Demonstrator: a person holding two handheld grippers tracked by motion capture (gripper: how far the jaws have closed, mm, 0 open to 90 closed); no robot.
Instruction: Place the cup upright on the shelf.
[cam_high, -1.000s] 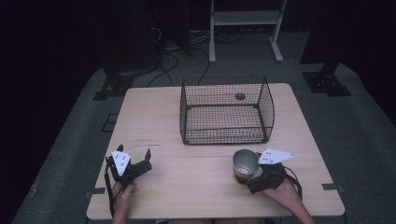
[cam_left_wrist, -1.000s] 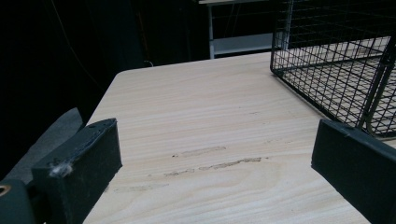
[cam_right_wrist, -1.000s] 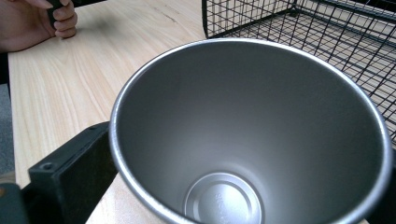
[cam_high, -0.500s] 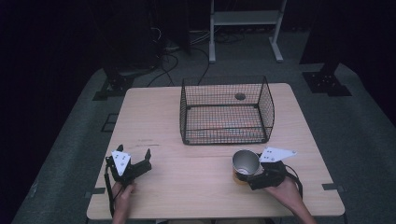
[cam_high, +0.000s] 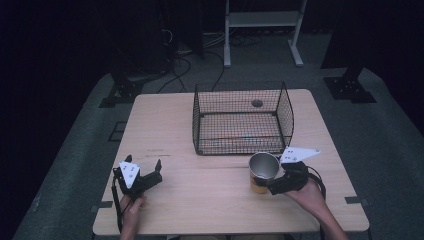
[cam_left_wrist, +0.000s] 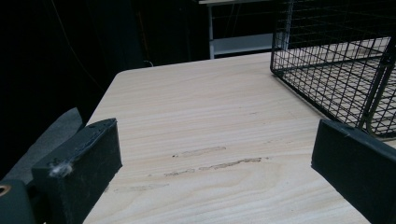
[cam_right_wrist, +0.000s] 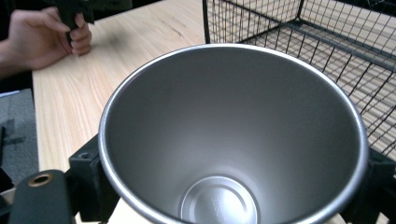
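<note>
A steel cup (cam_high: 263, 169) with a yellow lower band stands upright near the table's front right, just in front of the wire basket (cam_high: 240, 145). My right gripper (cam_high: 270, 186) is shut on the cup's sides. In the right gripper view the cup (cam_right_wrist: 233, 130) opens toward the camera and is empty, with a black jaw on each side of it. My left gripper (cam_high: 145, 167) rests at the front left of the table (cam_high: 165, 125). It is open, with bare wood between its jaws (cam_left_wrist: 217, 172).
The black wire basket (cam_left_wrist: 336, 60) sits at the middle back of the table, its corner close to the left gripper's right jaw. The person's other hand (cam_right_wrist: 46, 32) shows far off in the right gripper view. Cables and a white stand (cam_high: 262, 20) lie beyond the table.
The right gripper and the cup have shifted slightly toward the basket. The left gripper has stayed put.
</note>
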